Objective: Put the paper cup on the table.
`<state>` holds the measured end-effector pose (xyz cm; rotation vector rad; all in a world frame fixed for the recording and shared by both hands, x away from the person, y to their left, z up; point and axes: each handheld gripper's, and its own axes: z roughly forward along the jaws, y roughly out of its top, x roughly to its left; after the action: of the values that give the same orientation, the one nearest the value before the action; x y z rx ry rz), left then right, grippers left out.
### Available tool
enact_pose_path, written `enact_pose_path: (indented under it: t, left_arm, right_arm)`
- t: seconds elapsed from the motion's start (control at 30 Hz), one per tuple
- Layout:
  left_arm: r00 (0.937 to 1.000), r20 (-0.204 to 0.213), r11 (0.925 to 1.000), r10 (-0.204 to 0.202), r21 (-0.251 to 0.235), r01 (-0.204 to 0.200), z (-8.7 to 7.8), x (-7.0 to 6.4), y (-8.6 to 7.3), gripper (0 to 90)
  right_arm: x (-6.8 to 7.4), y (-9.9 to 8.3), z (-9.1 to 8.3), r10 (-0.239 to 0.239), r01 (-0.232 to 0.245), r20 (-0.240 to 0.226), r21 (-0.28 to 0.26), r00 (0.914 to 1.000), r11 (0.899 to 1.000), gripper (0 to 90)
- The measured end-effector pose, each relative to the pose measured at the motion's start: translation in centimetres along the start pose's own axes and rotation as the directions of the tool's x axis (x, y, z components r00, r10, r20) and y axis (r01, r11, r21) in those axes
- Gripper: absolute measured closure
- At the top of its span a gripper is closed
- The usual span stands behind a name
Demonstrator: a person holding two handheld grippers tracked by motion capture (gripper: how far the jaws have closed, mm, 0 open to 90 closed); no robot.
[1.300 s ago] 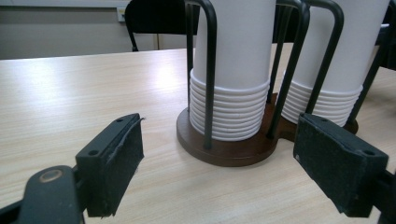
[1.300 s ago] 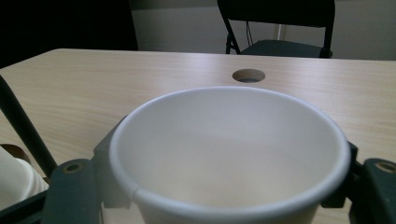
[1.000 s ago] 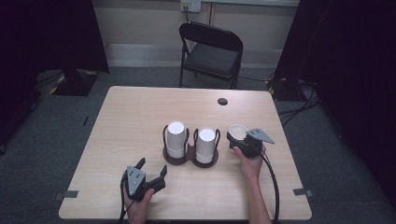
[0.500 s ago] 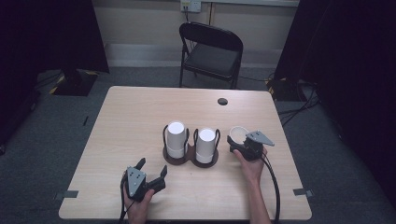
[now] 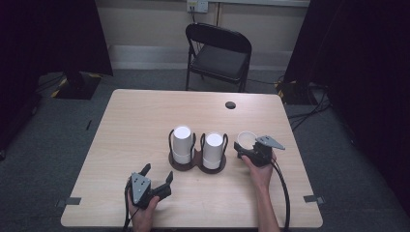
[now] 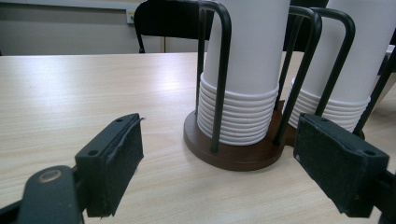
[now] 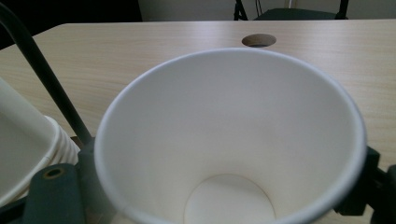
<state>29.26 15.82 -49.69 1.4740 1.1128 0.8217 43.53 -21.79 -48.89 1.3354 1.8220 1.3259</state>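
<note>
A: Where is the paper cup [image 5: 246, 138]?

B: Between the jaws of the right gripper [image 5: 247, 146], upright with its mouth up, at the right side of the surface [image 5: 145, 116], just right of the cup holder [image 5: 197, 162]. In the right gripper view the white cup [image 7: 231, 140] sits close to the camera; you look down into it to its round bottom.

A: How do the jaws stand there?

B: They pinch the cup, one at each side of its wall. The person's right hand [image 5: 258, 169] holds the gripper from behind.

A: And the holder?

B: A dark brown base with two black wire cages side by side. Each cage keeps a stack of white cups turned upside down: the left stack [image 5: 182, 144] and the right stack [image 5: 213, 150]. In the left gripper view the ribbed rims of the stacked cups show near the base [image 6: 238, 151].

A: The other gripper?

B: The left gripper [image 5: 157, 175] lies low near the front edge of the surface, held in the left hand [image 5: 142, 212]. Its jaws are spread wide with nothing between them, pointing toward the holder but apart from it.

A: Anything farther out?

B: A round cable hole [image 5: 230, 105] near the far edge of the surface, and a black folding chair [image 5: 217, 53] beyond it.
</note>
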Motion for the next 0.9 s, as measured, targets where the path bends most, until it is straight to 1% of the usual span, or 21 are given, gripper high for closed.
enact_pose_path:
  t: [0.13,0.27,0.37,0.53,0.7,0.8,0.9]
  left_arm:
    - [1.0,-0.001,1.0,0.001,0.002,-0.001,0.0,0.0,0.0,15.7]
    - [1.0,0.0,1.0,0.001,0.002,-0.001,0.0,0.0,0.0,15.7]
    - [1.0,0.001,1.0,-0.008,-0.002,0.008,0.0,0.0,0.0,15.6]
    - [1.0,0.0,1.0,-0.004,0.004,0.004,0.0,0.0,0.0,15.7]
    - [1.0,0.0,1.0,-0.009,-0.001,0.009,0.1,0.0,0.0,15.7]
    - [1.0,0.0,1.0,-0.004,0.0,0.004,0.0,0.0,0.0,15.7]
    - [1.0,0.0,1.0,-0.008,-0.002,0.008,0.0,0.0,0.0,15.7]
  right_arm:
    - [0.0,0.0,0.0,0.015,-0.015,-0.004,0.006,0.9999,1.0,14.3]
    - [0.2,0.0,-0.2,0.017,-0.017,-0.009,0.008,0.9998,1.0,14.2]
    - [0.2,-0.1,-0.2,0.027,-0.027,-0.009,0.014,0.9996,1.0,14.0]
    - [0.2,-0.3,-0.5,0.03,-0.03,-0.003,0.018,0.9995,0.999,14.0]
    - [0.2,-0.7,-0.9,0.035,-0.035,0.002,0.027,0.9994,0.999,14.0]
    - [0.3,-0.8,-1.2,0.034,-0.034,0.009,0.021,0.9994,0.999,14.0]
    - [0.4,-0.7,-1.5,0.039,-0.039,0.009,0.02,0.9992,0.999,14.0]
